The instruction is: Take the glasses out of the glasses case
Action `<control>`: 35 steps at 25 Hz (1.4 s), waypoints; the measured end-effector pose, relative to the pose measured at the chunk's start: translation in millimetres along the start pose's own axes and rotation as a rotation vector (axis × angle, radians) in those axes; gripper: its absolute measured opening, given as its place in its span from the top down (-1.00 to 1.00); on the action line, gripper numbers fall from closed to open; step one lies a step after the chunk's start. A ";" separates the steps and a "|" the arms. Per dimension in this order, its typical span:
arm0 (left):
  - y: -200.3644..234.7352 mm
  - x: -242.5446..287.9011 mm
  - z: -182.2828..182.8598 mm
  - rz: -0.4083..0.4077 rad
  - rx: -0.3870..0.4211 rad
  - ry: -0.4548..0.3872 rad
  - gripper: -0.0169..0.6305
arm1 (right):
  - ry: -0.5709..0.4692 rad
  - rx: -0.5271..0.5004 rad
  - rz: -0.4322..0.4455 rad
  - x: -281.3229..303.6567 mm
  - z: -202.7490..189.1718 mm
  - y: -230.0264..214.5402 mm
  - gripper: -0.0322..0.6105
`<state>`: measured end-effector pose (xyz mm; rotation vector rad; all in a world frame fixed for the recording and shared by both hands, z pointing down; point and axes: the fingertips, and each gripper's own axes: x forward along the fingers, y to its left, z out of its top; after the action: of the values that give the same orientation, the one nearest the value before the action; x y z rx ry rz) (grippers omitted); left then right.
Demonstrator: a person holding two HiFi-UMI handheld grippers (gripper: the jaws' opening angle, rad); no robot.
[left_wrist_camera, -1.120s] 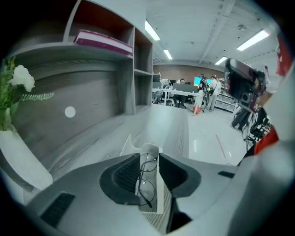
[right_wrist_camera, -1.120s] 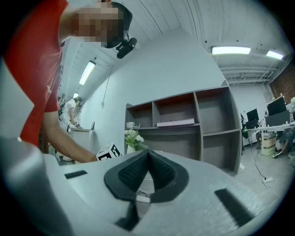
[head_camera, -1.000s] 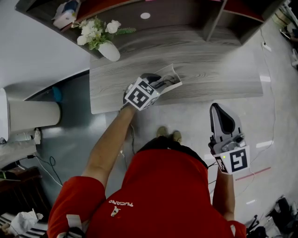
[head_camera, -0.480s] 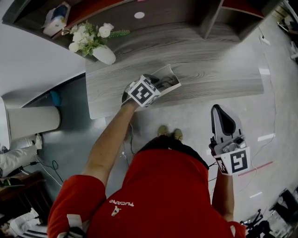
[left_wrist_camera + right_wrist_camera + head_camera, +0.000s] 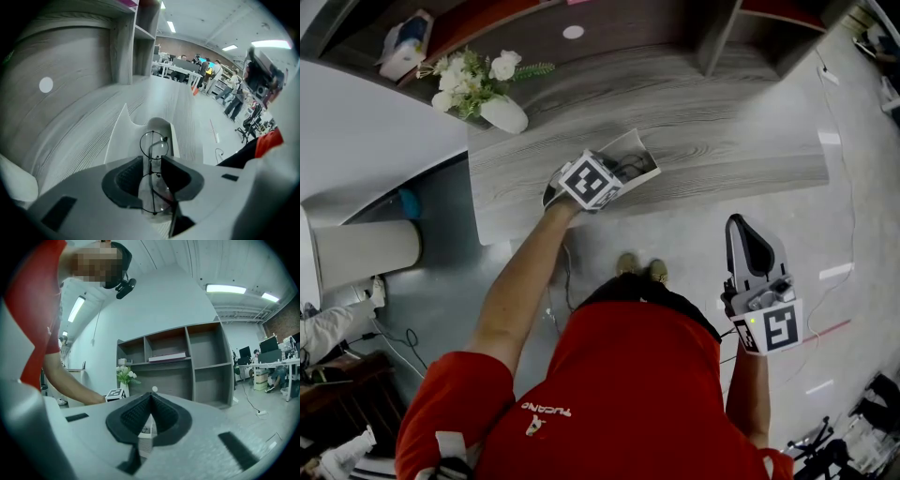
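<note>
On the grey wooden desk (image 5: 722, 141) a white glasses case (image 5: 635, 153) lies open near the front edge. My left gripper (image 5: 614, 173) hangs right over it. In the left gripper view, thin round wire-framed glasses (image 5: 154, 144) stand on edge between the jaws, one lens beyond the tips above the case (image 5: 123, 136), the other lens nearer the camera. The left gripper (image 5: 152, 161) is shut on the glasses near their bridge. My right gripper (image 5: 742, 223) is held off the desk, above the floor at my right side. This right gripper (image 5: 150, 401) is shut with nothing in it.
A white vase of flowers (image 5: 502, 108) stands at the desk's back left. Shelf compartments (image 5: 712, 28) rise behind the desk, with a small white disc (image 5: 573, 32) on the back panel. A box (image 5: 403, 42) sits at the far left. Grey floor lies below the desk's front edge.
The left gripper has stayed at the open case, turning only slightly. The right gripper has not moved.
</note>
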<state>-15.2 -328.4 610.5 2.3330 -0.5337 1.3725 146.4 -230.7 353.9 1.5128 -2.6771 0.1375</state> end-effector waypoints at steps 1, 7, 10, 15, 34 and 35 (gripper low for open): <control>0.5 -0.4 0.3 -0.001 -0.006 0.000 0.60 | 0.001 0.001 -0.002 -0.7 -0.2 -0.4 0.89; 2.0 -10.4 6.7 0.035 -0.008 -0.042 0.73 | 0.000 0.002 -0.009 -4.9 -0.1 -1.4 0.89; 3.6 -16.4 9.4 0.064 -0.014 -0.075 0.82 | 0.003 0.003 -0.010 -5.7 -1.5 -1.5 0.89; 3.4 -23.6 11.9 0.093 -0.016 -0.135 0.85 | 0.002 0.007 -0.003 -6.9 -1.4 0.3 0.89; -33.2 -149.3 68.0 0.239 -0.077 -0.641 0.86 | -0.089 0.016 0.086 9.1 26.0 24.1 0.89; -38.4 -159.0 71.5 0.241 -0.082 -0.678 0.86 | -0.096 0.015 0.092 10.2 28.2 26.4 0.89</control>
<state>-14.8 -310.8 432.8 2.7003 -1.0645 0.5829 118.2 -229.0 325.6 1.4368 -2.8281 0.0919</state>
